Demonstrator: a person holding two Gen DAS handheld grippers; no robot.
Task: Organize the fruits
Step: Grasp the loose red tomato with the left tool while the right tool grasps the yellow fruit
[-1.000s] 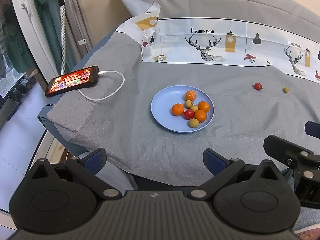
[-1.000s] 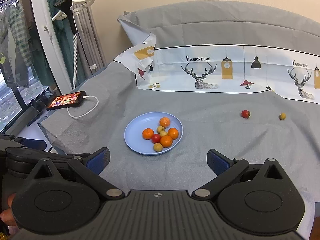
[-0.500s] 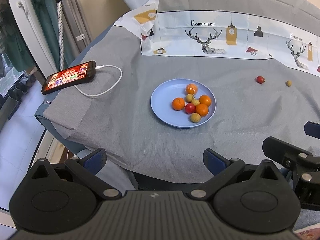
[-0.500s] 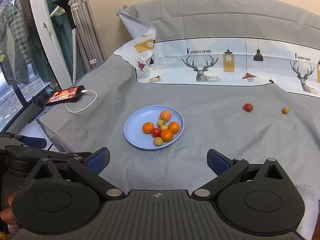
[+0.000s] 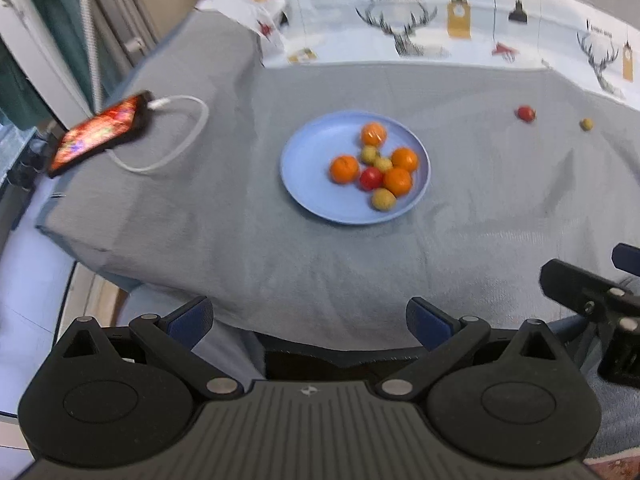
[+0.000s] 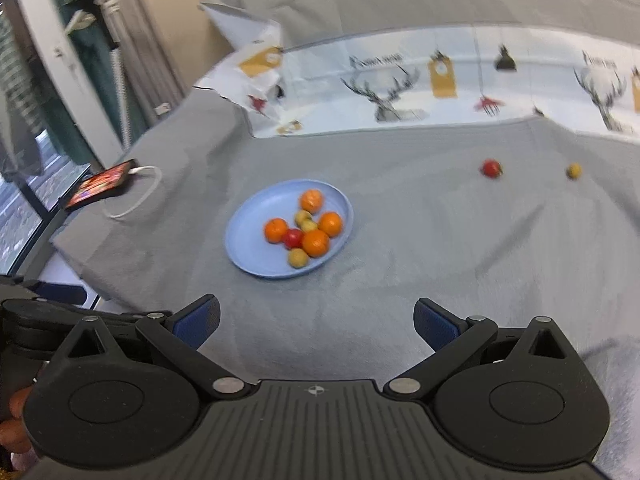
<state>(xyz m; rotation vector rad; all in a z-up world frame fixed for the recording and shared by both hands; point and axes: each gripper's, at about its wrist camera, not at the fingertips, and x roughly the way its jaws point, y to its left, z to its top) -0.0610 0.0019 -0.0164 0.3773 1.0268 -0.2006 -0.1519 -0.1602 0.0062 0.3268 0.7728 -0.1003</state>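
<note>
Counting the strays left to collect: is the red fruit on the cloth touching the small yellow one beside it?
Apart. The right wrist view shows bare grey cloth between the red fruit and the small yellow fruit.

Black ribbed left gripper and right gripper, blue-padded fingers, silver pivot screws

soft even light, motion blur, fisheye bending

A plate is sitting mid-bed, holding a cluster of fruits. Two loose fruits are lying well to its right. A phone is lying far left, its cable looping toward the plate.
</note>
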